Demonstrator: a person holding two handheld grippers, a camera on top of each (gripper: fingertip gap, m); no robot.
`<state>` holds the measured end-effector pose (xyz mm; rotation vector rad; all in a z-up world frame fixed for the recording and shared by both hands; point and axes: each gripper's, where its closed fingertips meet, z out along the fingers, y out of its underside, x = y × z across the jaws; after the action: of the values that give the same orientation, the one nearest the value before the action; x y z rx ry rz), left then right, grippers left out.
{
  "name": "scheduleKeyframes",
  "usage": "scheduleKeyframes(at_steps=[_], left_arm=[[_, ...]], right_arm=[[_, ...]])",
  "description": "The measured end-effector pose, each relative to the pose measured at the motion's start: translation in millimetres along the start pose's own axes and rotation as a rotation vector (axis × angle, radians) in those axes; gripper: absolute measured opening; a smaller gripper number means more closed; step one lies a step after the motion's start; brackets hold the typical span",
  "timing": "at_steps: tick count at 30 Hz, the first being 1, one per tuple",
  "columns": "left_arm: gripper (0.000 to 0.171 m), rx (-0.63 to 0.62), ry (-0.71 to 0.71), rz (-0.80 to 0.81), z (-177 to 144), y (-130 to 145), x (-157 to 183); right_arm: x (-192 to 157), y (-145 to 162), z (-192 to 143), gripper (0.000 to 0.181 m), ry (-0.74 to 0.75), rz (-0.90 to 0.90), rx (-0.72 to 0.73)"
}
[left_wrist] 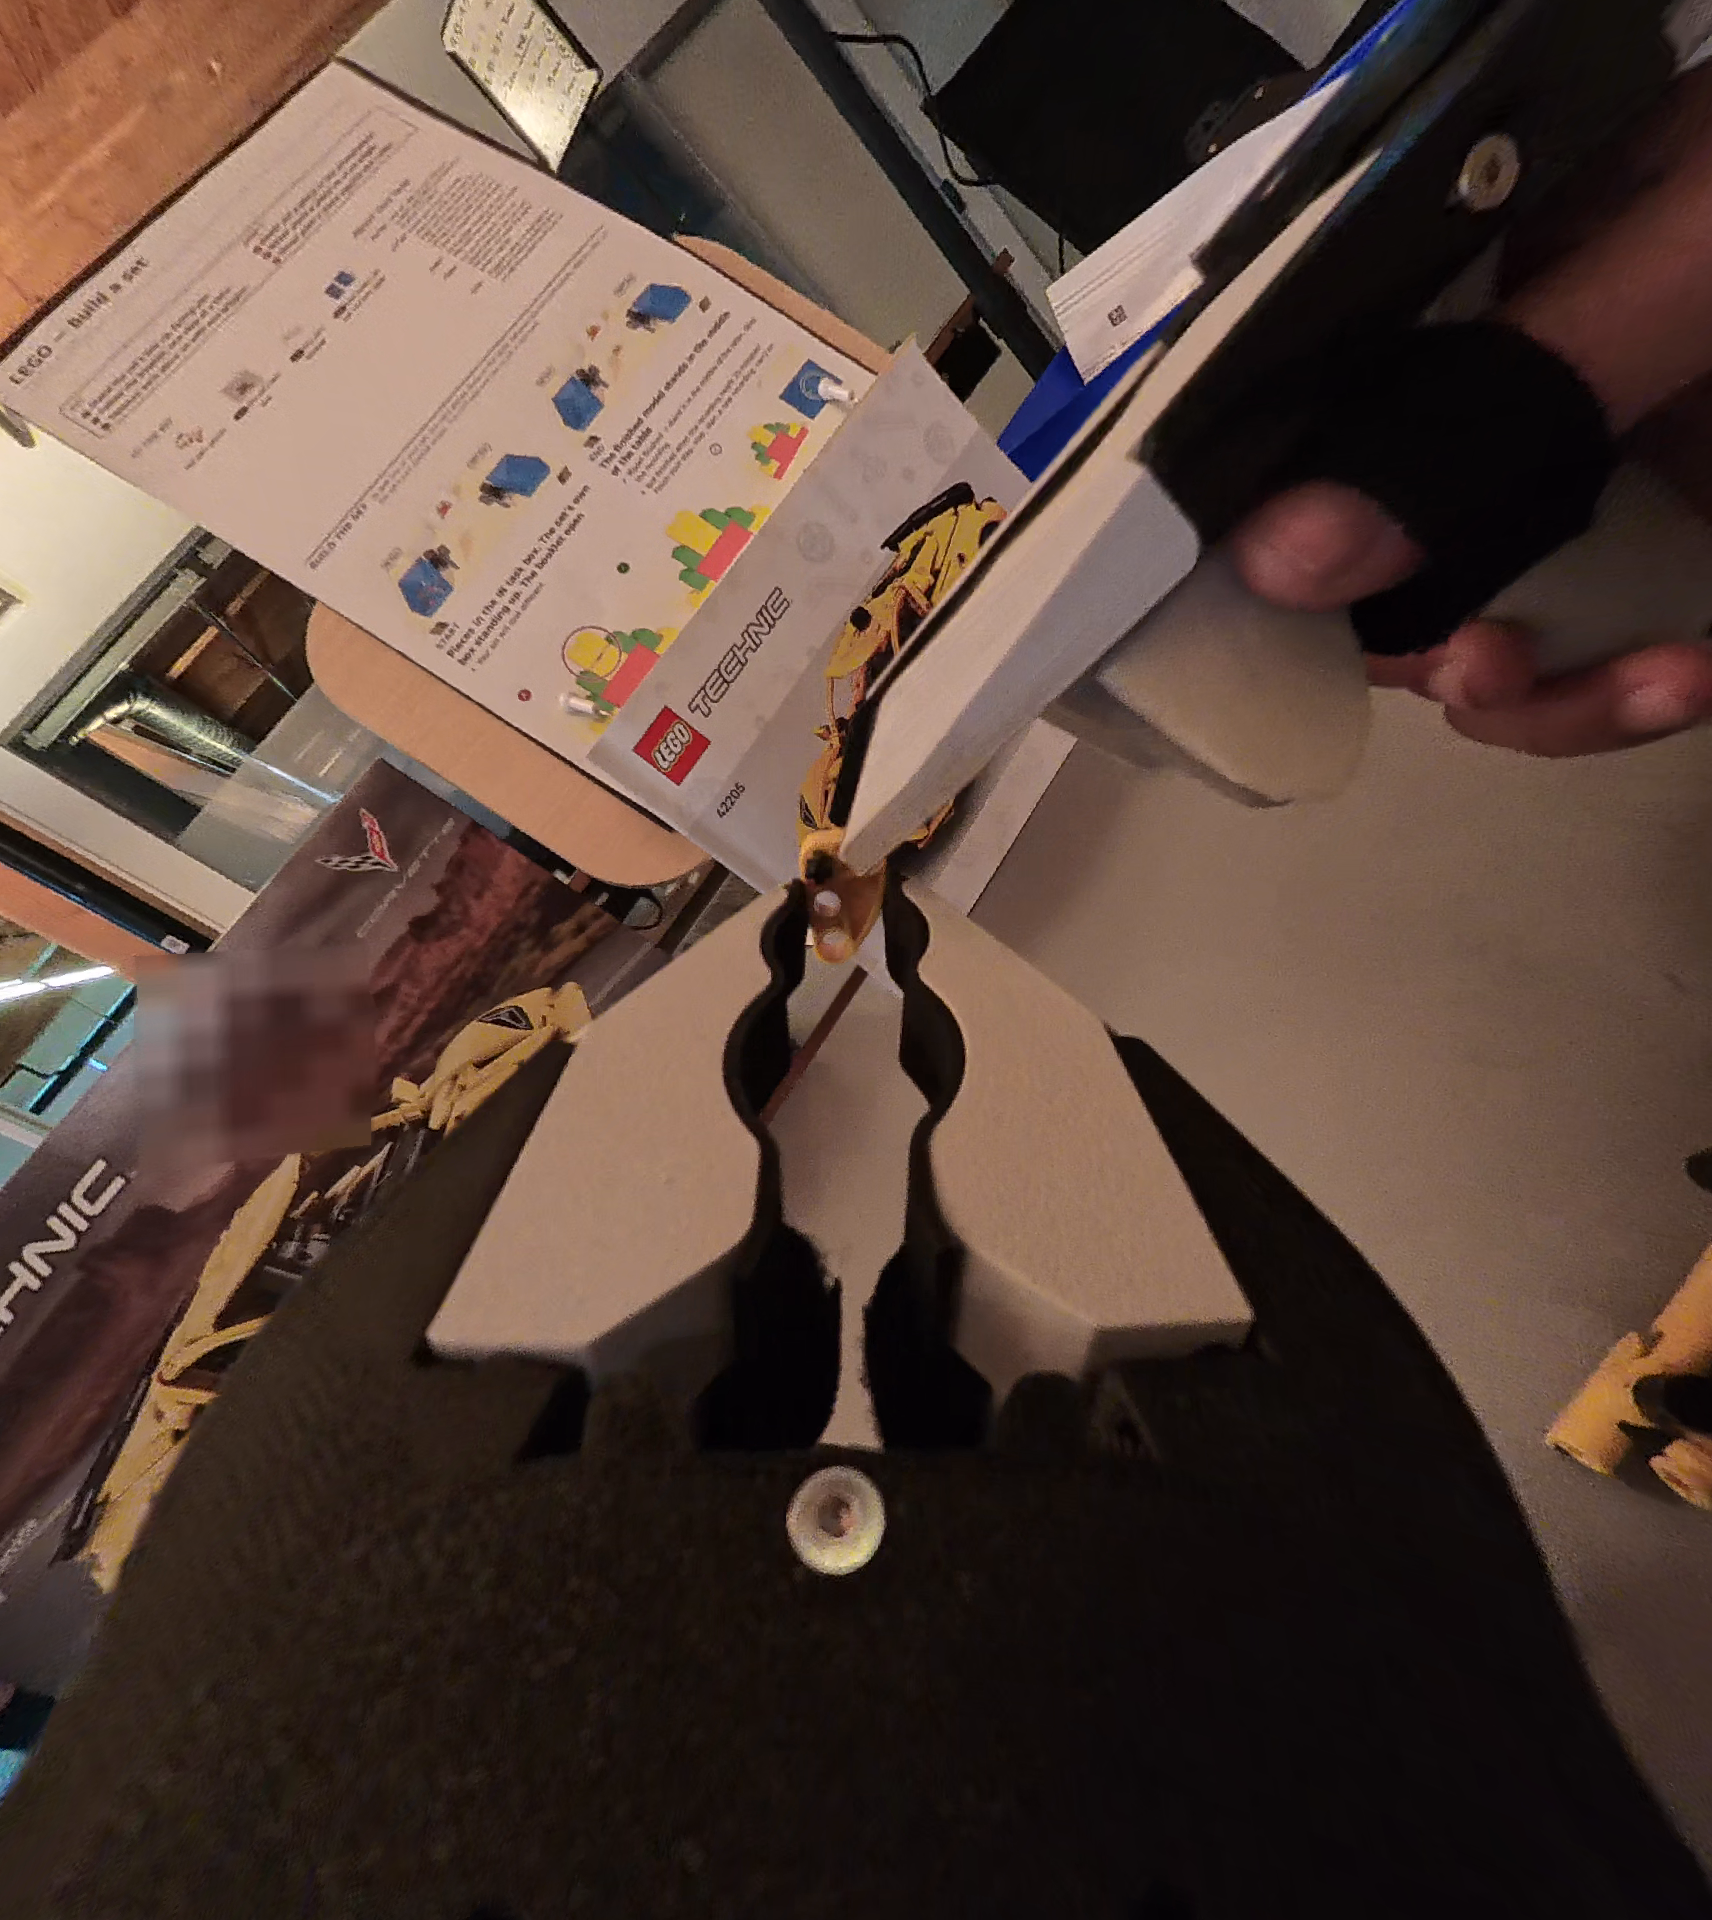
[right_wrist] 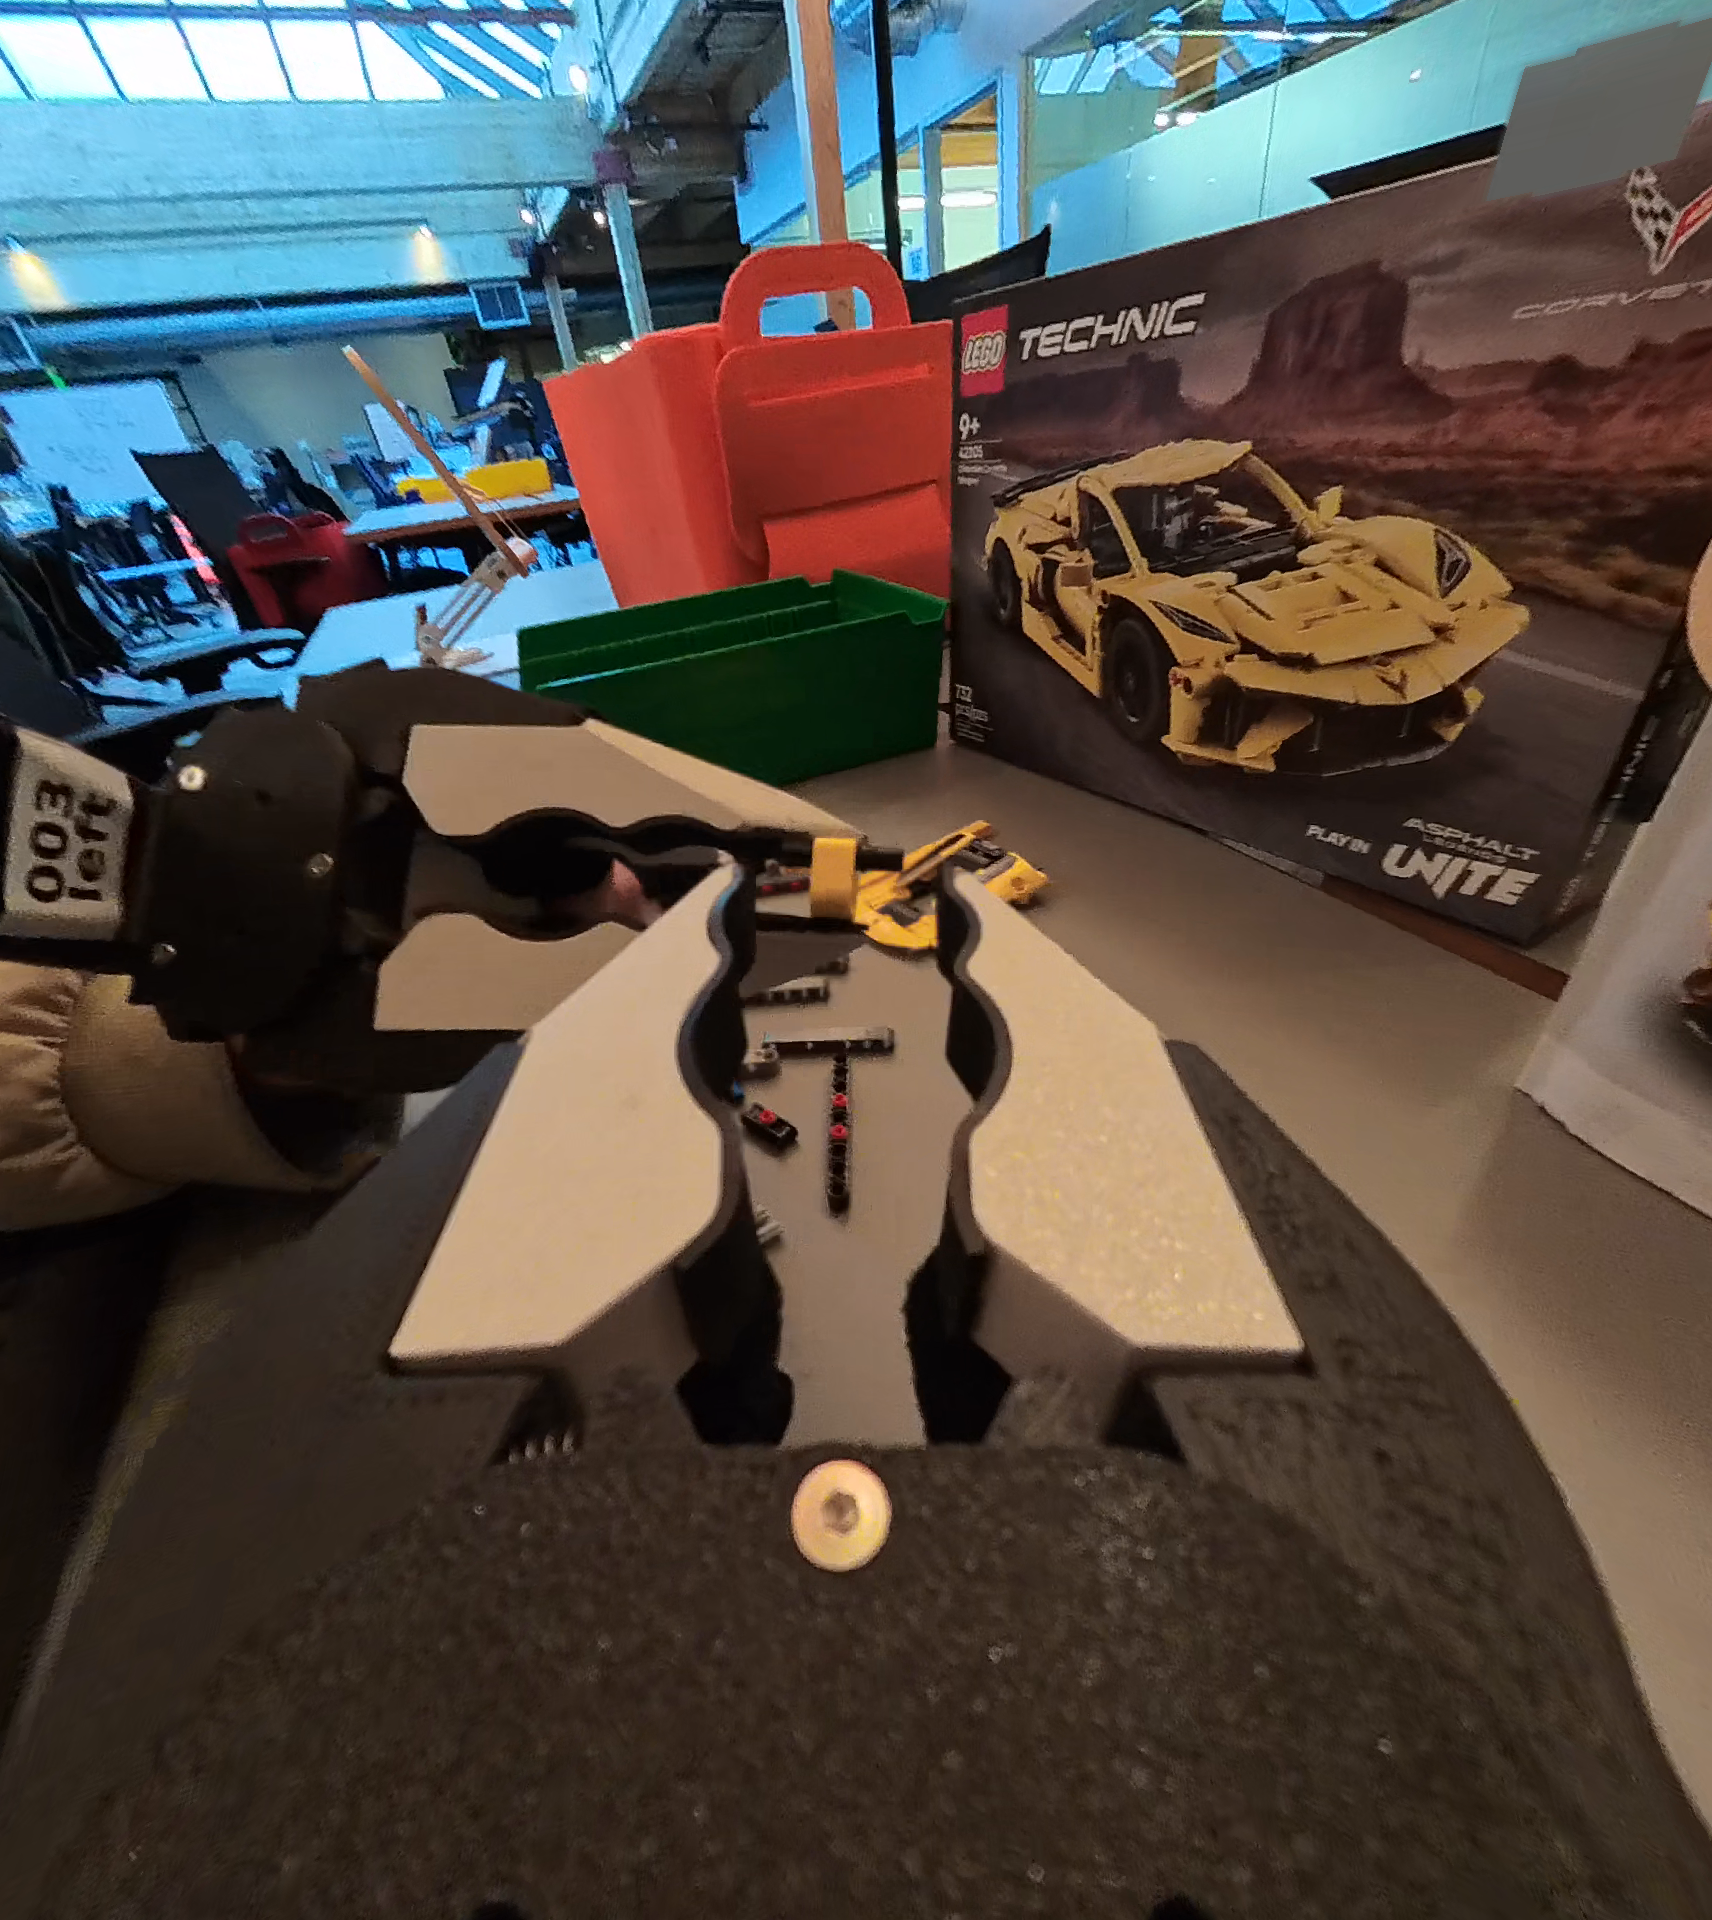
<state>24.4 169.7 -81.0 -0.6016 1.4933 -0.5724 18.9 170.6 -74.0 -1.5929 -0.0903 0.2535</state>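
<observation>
1. The left hand-held gripper (left_wrist: 839, 902) pinches a small yellow toy-brick piece (left_wrist: 836, 906) between its fingertips; the piece has pale pins along its edge.
2. In the right wrist view the same left hand-held gripper (right_wrist: 779, 854) comes in from the left, its tips closed on that yellow piece (right_wrist: 834, 875), held above the grey counter (right_wrist: 1247, 1039).
3. The right hand-held gripper (right_wrist: 841, 894) is spread, with nothing between its fingers; its tips stand just beside the yellow piece.
4. In the left wrist view the right hand-held gripper (left_wrist: 867, 831) reaches in from the upper right, held by a hand (left_wrist: 1517, 582) in a black fingerless glove, its tip next to the yellow piece.
5. Seen through the right gripper's gap, black beams (right_wrist: 836, 1132) and small dark parts lie loose on the counter, nearer the camera than the yellow piece.
6. Just beyond the yellow piece lies a partly built yellow assembly (right_wrist: 945, 883).
7. Behind it stands the set's box (right_wrist: 1351, 561) showing a yellow sports car, with a green bin (right_wrist: 748, 675) and an orange bag-shaped container (right_wrist: 779, 447) to the box's left.
8. An instruction booklet (left_wrist: 758, 665) leans beyond the yellow piece, a printed sheet (left_wrist: 395, 343) behind it.
9. A second yellow sub-assembly (left_wrist: 1704, 1361) rests on the counter, well apart from the yellow piece.
</observation>
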Motion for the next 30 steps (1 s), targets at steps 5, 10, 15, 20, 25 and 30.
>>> scheduleKeyframes(at_steps=[5, 10, 15, 20, 25, 30], left_arm=[[0.014, 0.007, 0.005, 0.007, 0, -2, 4], [0.014, 0.004, 0.005, 0.008, -1, -2, 5], [0.014, -0.005, 0.003, 0.028, 1, 1, 7], [0.014, -0.002, -0.002, 0.037, 0, 0, 8], [0.014, 0.001, 0.000, 0.031, 0, 0, 7], [0.013, -0.011, 0.000, 0.051, 1, 2, 10]], right_arm=[[-3, 1, 0, 0.026, 0.012, -0.057, -0.016], [-1, 3, -1, 0.022, 0.008, -0.058, -0.019], [1, 7, -1, 0.022, -0.006, -0.025, -0.033], [0, 8, -1, 0.023, -0.046, 0.034, -0.016], [3, 8, 0, 0.027, -0.036, 0.031, -0.007], [1, 11, -1, 0.020, -0.057, 0.043, -0.025]])
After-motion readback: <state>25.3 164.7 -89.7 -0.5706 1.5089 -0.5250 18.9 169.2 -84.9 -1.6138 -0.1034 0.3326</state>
